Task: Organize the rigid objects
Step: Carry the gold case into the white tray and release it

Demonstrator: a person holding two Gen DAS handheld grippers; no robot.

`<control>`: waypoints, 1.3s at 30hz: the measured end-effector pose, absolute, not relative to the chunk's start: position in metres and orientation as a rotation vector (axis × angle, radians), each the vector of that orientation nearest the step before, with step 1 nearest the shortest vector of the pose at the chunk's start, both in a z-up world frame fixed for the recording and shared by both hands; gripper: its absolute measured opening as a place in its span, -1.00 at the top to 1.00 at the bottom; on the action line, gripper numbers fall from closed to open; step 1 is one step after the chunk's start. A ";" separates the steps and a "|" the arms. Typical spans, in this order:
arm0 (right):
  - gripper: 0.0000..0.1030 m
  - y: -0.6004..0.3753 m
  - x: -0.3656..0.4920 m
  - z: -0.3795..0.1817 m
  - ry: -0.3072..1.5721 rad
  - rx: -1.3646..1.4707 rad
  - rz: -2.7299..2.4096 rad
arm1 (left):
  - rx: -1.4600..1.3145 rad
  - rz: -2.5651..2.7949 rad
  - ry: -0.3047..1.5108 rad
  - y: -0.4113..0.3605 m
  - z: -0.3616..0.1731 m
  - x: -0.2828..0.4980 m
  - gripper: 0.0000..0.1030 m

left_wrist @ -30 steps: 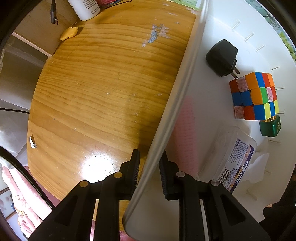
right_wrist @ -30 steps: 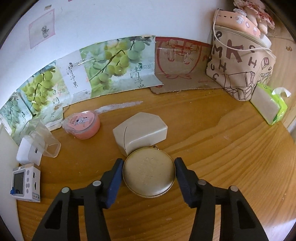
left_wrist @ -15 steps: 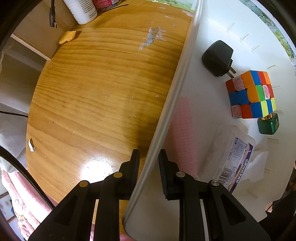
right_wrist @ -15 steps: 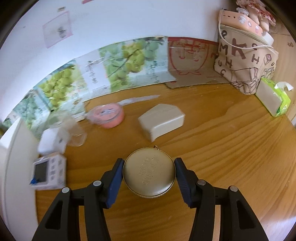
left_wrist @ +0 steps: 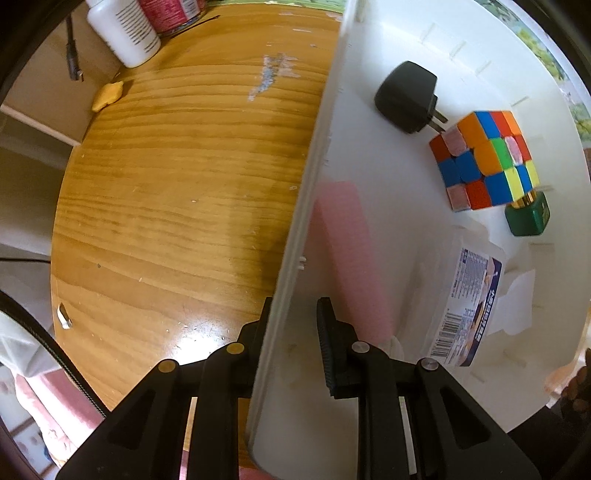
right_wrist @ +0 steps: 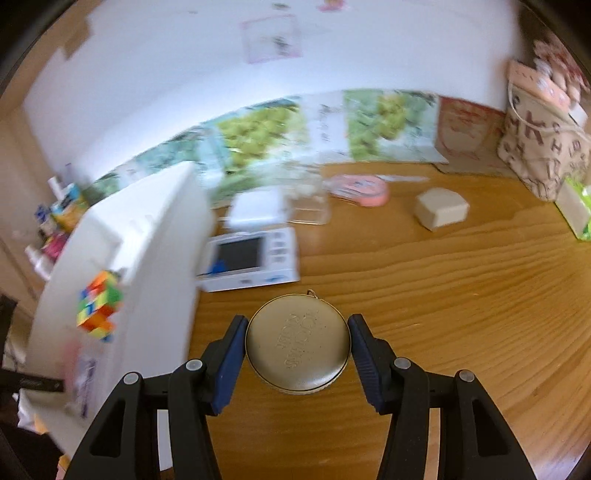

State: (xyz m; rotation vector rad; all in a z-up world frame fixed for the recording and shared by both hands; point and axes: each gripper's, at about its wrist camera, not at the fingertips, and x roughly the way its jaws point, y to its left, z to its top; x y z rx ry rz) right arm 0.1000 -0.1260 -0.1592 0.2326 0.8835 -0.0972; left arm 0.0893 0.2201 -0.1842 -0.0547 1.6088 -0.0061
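The right gripper (right_wrist: pixel 297 343) clamps the round tin (right_wrist: pixel 297 341); lower it flat into bare bin (left_wrist: pixel 373 122) floor (clear of the cube (left_wrist: pixel 484 160)). The left gripper (left_wrist: pixel 293 317) pinches the bin's wall, steadying it.

A wooden tabletop (right_wrist: pixel 424 295) with strong grain is seen in both views. A scuffed pale patch (left_wrist: pixel 271 74) is noted on it. A white bin (left_wrist: pixel 373 155) is stood on the tabletop. Just beside the bin, a white device with a dark screen (right_wrist: pixel 251 260) is laid on the wood. Behind it, a clear plastic container (right_wrist: pixel 308 206) is seen, blurred. A pink round tin (right_wrist: pixel 364 188) is set farther back, and a beige box (right_wrist: pixel 441 206) is placed apart from it. A green tissue pack (right_wrist: pixel 574 206) and a lettered bag (right_wrist: pixel 543 155) are stood at the far edge. A white bottle (left_wrist: pixel 123 31) and a small yellow piece (left_wrist: pixel 107 96) are found on the other side.
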 end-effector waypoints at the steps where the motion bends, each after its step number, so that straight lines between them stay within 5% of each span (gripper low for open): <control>1: -0.08 -0.118 0.096 -0.152 0.867 0.221 -0.082 | -0.047 -0.012 1.610 0.220 -0.184 0.090 0.55; 13: -0.08 -0.068 0.080 -0.091 0.690 0.127 0.108 | -0.053 -0.032 1.603 0.222 -0.184 0.092 0.55; 28: -0.08 0.011 0.078 -0.089 0.699 -0.043 0.428 | -0.059 -0.026 1.610 0.227 -0.188 0.093 0.54; 39: -0.33 0.013 0.081 -0.086 0.719 -0.121 0.409 | -0.080 -0.020 1.602 0.228 -0.186 0.091 0.54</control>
